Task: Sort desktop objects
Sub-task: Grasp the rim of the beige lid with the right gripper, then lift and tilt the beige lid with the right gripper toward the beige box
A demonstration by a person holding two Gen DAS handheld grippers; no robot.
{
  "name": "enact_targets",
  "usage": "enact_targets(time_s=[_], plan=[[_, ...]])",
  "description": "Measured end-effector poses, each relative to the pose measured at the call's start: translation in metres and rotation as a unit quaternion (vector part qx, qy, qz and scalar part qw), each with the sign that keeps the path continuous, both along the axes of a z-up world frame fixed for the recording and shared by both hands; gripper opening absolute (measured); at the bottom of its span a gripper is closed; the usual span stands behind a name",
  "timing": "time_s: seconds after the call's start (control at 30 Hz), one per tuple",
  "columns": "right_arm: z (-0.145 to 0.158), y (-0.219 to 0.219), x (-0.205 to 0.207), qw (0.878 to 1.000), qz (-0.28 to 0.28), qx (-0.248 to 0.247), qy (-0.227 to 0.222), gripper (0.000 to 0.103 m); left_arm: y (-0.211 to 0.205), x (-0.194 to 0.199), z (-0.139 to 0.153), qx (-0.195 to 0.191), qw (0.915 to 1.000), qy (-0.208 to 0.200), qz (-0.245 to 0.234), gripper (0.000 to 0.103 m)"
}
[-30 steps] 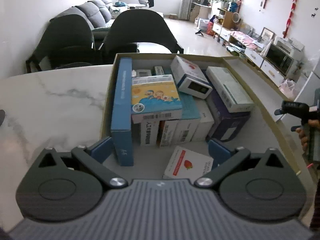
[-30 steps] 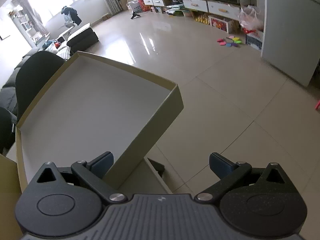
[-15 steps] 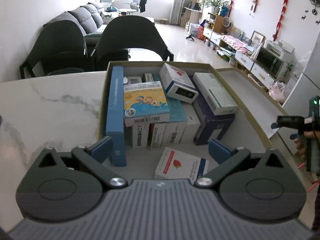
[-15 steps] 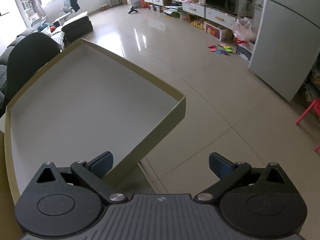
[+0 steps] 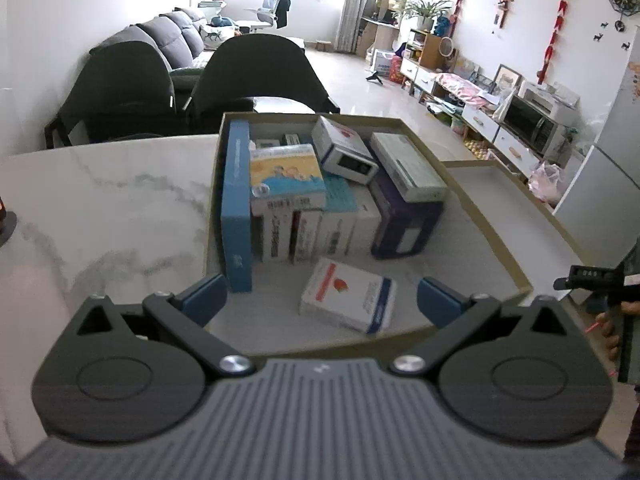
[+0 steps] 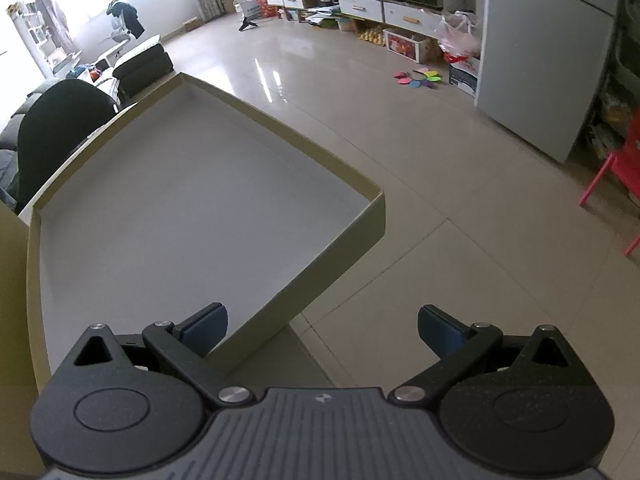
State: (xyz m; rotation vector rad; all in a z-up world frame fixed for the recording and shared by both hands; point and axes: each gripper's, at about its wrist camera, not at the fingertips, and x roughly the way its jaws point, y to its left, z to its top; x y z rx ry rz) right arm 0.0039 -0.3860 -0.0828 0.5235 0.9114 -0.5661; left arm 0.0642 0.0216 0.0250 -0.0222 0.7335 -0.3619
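The left gripper (image 5: 320, 300), jaws spread and holding nothing, hovers over a tan cardboard box (image 5: 486, 236) of cartons on the white marble table (image 5: 100, 208); their print is too small to read. Nearest lies a white carton with a red emblem (image 5: 347, 295), while the right gripper (image 6: 322, 326), likewise spread and empty, overlooks the empty tan lid (image 6: 340, 236).

Olive-tan cardboard box (image 5: 486, 236), tall blue box (image 5: 236, 204), white grey-veined marble table (image 5: 100, 208), white-red-blue carton (image 5: 348, 296).
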Motion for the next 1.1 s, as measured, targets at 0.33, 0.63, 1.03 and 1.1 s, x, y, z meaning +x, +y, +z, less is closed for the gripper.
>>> enact_targets(time_s=[0.33, 0.63, 1.03, 1.1], plan=[[0.000, 0.018, -0.061, 1.000, -0.016, 0.012, -0.022, 0.100, -0.013, -0.042, -0.010, -0.013, 0.9991, 0.011, -0.038, 0.103], [-0.003, 0.031, -0.109, 0.997, -0.037, 0.038, -0.055, 0.099, -0.030, -0.078, -0.027, -0.006, 0.9961, 0.019, -0.086, 0.103], [-0.009, 0.032, -0.156, 0.988, -0.049, 0.079, -0.126, 0.098, -0.039, -0.100, -0.044, 0.007, 0.9936, 0.028, -0.109, 0.103], [-0.011, 0.024, -0.162, 0.982, -0.060, 0.097, -0.150, 0.097, -0.042, -0.101, -0.045, 0.007, 0.9933, 0.028, -0.112, 0.103]])
